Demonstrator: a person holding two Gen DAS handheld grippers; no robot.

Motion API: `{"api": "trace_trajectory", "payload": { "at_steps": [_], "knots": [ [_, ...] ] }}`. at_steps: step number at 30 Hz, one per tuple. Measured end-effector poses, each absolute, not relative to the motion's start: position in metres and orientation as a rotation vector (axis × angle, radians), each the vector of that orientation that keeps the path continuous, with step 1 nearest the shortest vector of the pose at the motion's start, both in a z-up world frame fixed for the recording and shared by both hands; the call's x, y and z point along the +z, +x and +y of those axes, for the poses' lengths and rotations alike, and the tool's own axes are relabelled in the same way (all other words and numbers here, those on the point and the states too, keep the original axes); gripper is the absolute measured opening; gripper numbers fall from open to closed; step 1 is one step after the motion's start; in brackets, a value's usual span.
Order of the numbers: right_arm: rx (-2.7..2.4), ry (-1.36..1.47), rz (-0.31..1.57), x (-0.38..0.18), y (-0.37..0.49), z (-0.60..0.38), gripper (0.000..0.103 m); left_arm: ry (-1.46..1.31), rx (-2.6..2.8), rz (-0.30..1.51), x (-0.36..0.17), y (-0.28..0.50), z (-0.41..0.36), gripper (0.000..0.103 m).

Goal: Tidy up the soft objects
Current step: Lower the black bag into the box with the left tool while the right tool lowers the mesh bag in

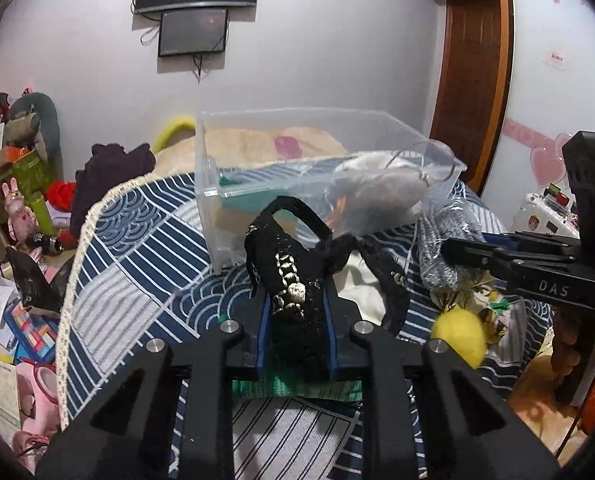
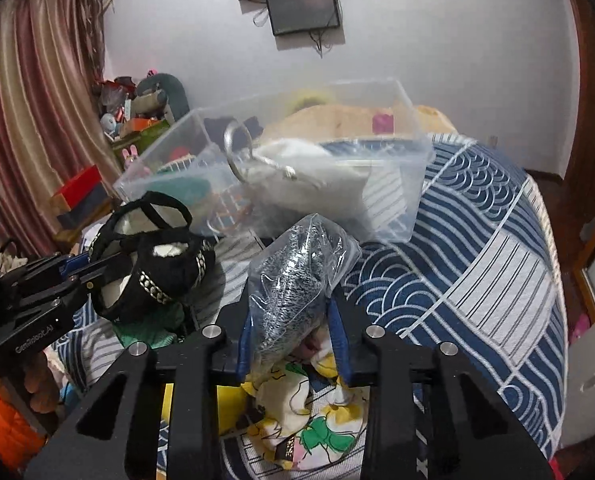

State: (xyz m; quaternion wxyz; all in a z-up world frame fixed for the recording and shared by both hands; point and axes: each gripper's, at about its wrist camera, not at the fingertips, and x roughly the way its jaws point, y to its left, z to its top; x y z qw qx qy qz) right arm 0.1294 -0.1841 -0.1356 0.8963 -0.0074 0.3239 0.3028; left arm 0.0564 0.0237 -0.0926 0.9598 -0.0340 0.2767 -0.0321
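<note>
My left gripper (image 1: 295,300) is shut on a black fabric bag with gold-beaded trim (image 1: 293,264); it also shows in the right wrist view (image 2: 153,264). My right gripper (image 2: 289,320) is shut on a grey knit item in a clear plastic bag (image 2: 297,272), seen from the left wrist view as well (image 1: 445,248). Both are held over the bed, just in front of a clear plastic bin (image 1: 225,168) (image 2: 409,136). A grey-white furry item in a plastic bag (image 1: 381,192) (image 2: 309,188) leans at the bin's near wall.
The bed has a blue-and-white wave-pattern cover (image 2: 477,264). A yellow plush (image 1: 459,336) and a floral cloth (image 2: 297,408) lie on it near the grippers. Cluttered toys and boxes (image 1: 21,184) fill the floor on the left. A wooden door (image 1: 473,80) stands at the right.
</note>
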Motion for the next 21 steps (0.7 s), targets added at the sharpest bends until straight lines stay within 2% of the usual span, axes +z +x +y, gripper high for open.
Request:
{"api": "trace_trajectory", "payload": {
  "at_steps": [8,21],
  "knots": [
    [0.639,-0.012,0.562,-0.112,0.11,-0.196,0.027,-0.075,-0.049,0.455,-0.061,0.036,0.028,0.016],
    [0.636,0.017,0.406,-0.062,0.113,-0.194,0.027,-0.046,-0.017,0.28,-0.003,0.032,0.03,0.016]
  ]
}}
